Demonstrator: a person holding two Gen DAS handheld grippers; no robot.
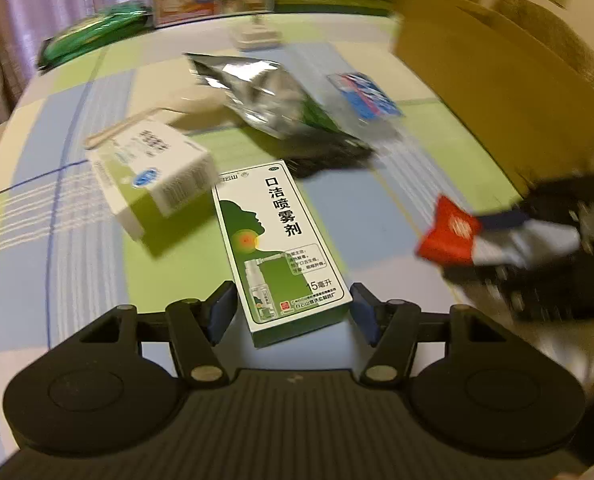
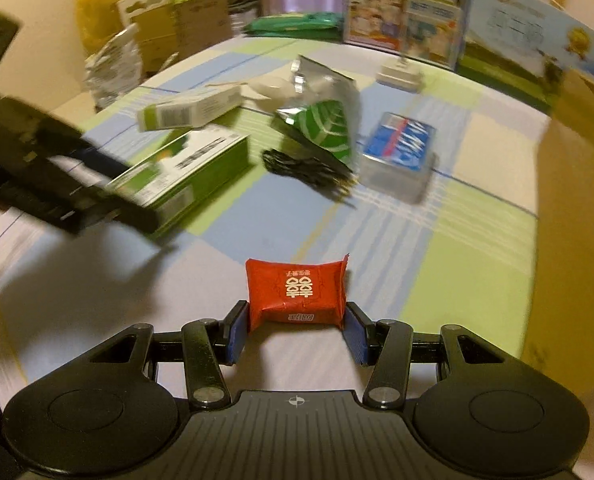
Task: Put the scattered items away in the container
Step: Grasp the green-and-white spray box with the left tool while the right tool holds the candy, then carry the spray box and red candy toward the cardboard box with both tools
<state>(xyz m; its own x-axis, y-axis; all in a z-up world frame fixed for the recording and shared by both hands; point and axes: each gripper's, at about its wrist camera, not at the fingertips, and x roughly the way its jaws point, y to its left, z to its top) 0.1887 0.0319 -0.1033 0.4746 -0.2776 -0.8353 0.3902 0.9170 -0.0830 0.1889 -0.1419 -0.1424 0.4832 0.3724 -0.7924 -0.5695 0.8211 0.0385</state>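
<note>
My left gripper [image 1: 293, 314] is shut on a green and white spray box [image 1: 281, 240], which stays sharp between the blue pads while the table blurs. A red snack packet [image 2: 295, 292] is pinched in my right gripper [image 2: 297, 328], a little above the checked tablecloth [image 2: 457, 240]. The brown cardboard box [image 1: 477, 80] stands open at the right. In the right wrist view, the left gripper comes in from the left, holding the green box [image 2: 185, 172].
On the cloth lie a white and green carton [image 1: 153, 176], a silver foil bag [image 1: 265, 92], a black cable [image 1: 329, 156], a blue-lidded clear box [image 1: 365, 96] and a small white item [image 1: 257, 36]. Picture boards [image 2: 405, 12] and a green bag [image 1: 93, 36] line the back.
</note>
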